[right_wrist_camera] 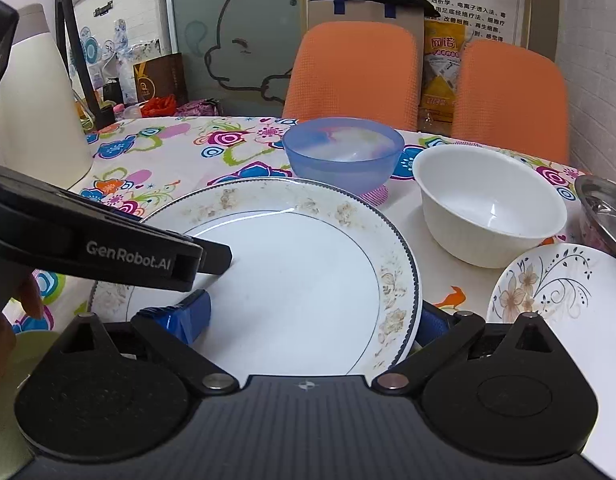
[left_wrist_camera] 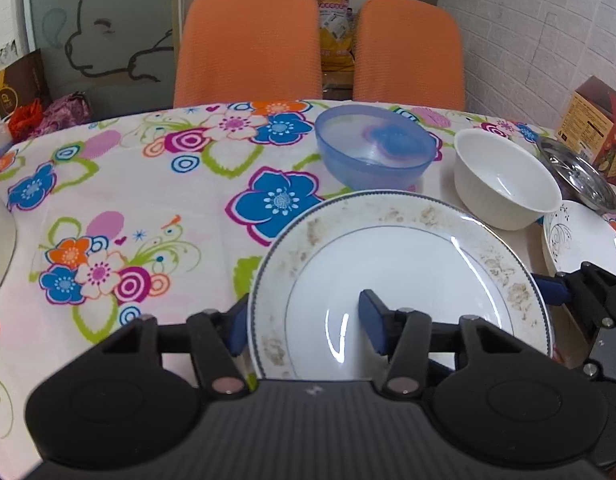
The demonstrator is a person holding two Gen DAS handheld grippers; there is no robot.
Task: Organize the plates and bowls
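Note:
A large white plate [left_wrist_camera: 408, 264] [right_wrist_camera: 308, 280] with a faded brown floral rim lies between both grippers, raised a little above the tablecloth. My left gripper [left_wrist_camera: 303, 324] straddles its left rim, with one finger outside the edge and the other resting on the plate's face; the jaws are apart. My right gripper [right_wrist_camera: 310, 320] is open wide across the right rim, with its right finger below the edge. Behind the plate stand a blue translucent bowl [left_wrist_camera: 374, 144] [right_wrist_camera: 344, 152] and a white bowl [left_wrist_camera: 504, 176] [right_wrist_camera: 488, 204]. A small flower-painted plate [left_wrist_camera: 588, 240] [right_wrist_camera: 556, 292] lies at the right.
A steel lid [left_wrist_camera: 576, 172] and a red-brown box [left_wrist_camera: 596, 128] sit at the far right. Two orange chairs [left_wrist_camera: 247, 44] stand behind the table. A cream jug [right_wrist_camera: 39, 112] is at the left, with a hand [right_wrist_camera: 27, 292] near it. Something pale green [right_wrist_camera: 27, 344] shows under the plate.

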